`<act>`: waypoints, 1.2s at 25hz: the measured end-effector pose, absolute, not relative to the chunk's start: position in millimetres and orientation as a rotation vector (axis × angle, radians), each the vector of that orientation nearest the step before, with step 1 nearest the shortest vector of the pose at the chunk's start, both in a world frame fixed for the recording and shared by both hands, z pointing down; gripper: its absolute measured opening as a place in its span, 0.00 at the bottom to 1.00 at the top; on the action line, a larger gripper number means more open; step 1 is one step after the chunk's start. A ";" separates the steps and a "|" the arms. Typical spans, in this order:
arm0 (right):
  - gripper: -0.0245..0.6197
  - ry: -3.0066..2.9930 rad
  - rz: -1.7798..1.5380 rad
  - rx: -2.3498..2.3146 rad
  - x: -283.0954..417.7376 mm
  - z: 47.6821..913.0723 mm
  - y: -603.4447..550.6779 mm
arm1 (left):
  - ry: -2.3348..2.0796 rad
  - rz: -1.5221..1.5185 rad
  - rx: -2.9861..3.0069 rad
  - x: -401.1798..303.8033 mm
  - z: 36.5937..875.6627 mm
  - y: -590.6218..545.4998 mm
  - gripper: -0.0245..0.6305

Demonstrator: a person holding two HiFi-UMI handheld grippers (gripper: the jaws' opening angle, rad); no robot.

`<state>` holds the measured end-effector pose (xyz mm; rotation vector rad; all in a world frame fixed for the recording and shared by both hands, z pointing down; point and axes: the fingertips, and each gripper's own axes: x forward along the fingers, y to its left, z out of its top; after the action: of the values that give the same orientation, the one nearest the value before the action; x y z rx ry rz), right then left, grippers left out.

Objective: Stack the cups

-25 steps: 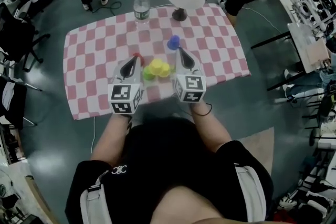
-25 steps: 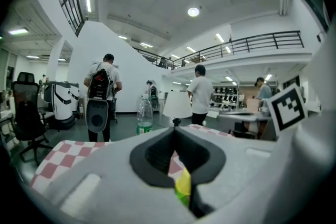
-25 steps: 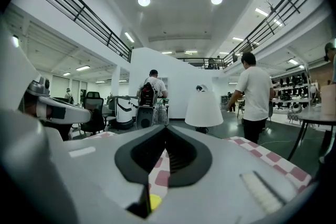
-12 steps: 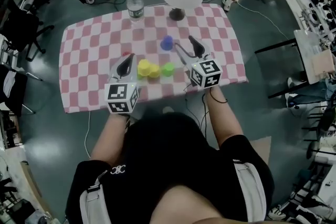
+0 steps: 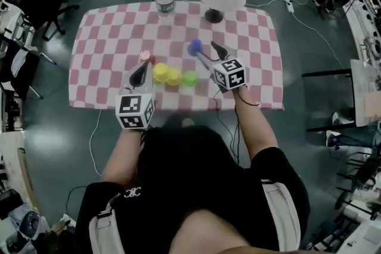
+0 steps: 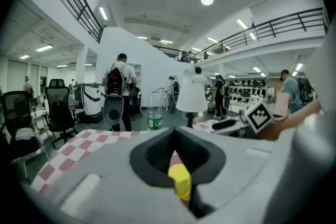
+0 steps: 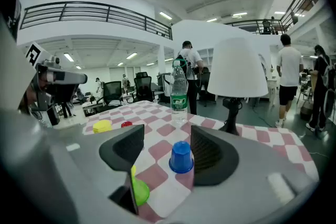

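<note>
Cup point(image 7: 181, 157), blue, tapered, inverted, on pink-checked tablecloth point(image 7: 157, 148)

My left gripper point(image 6: 173, 131) has its jaws together, the tips meeting above a dark hollow. Low in that hollow I see a sliver of a yellow cup point(image 6: 180, 182). Beyond lies the checked cloth point(image 6: 79, 145), with a bottle point(image 6: 154, 114) and a lamp point(image 6: 191, 96) standing near its far edge. The right gripper point(image 6: 227, 124) reaches in from the right. A person point(image 6: 119, 89) stands behind the table, back turned.
</note>
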<state>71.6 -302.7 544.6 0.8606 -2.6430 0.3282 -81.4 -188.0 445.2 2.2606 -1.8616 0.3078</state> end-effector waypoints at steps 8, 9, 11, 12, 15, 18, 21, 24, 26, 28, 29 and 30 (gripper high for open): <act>0.45 -2.559 0.367 0.754 56.9 605.7 -322.8 | -1.968 0.353 2.120 -93.9 460.1 -173.2 0.03; 0.45 -2.546 0.365 0.748 55.1 612.2 -325.4 | -1.977 0.358 2.107 -95.2 461.6 -171.7 0.04; 0.45 -2.528 0.364 0.745 51.5 622.8 -332.0 | -1.993 0.368 2.081 -98.2 464.0 -169.3 0.03; 0.45 -2.521 0.367 0.747 49.9 627.5 -335.7 | -2.003 0.372 2.068 -99.9 464.6 -168.1 0.03; 0.45 -2.497 0.383 0.743 46.3 642.1 -344.1 | -2.034 0.374 2.031 -104.7 465.2 -165.7 0.03; 0.45 -2.472 0.403 0.725 42.6 657.1 -347.6 | -2.061 0.376 2.006 -109.4 464.2 -164.7 0.03; 0.45 -2.452 0.428 0.717 38.7 670.3 -351.0 | -2.085 0.382 1.981 -115.4 463.6 -163.4 0.03; 0.45 -2.425 0.447 0.714 36.4 683.5 -354.1 | -2.103 0.387 1.961 -121.2 463.4 -162.1 0.03; 0.45 -2.402 0.462 0.712 35.9 692.9 -355.0 | -2.112 0.389 1.949 -125.0 463.7 -161.0 0.03; 0.45 -2.387 0.464 0.719 34.5 699.2 -356.2 | -2.119 0.392 1.936 -129.7 464.6 -160.4 0.04; 0.45 -2.381 0.457 0.724 33.5 701.1 -356.9 | -2.122 0.393 1.931 -132.2 465.1 -160.3 0.03; 0.45 -2.375 0.447 0.728 32.6 702.6 -357.6 | -2.124 0.393 1.926 -134.4 465.6 -160.3 0.03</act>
<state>32.6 -357.6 702.6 0.7276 -2.3753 0.4471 -134.4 -160.3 465.6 1.9260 -2.1236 0.3926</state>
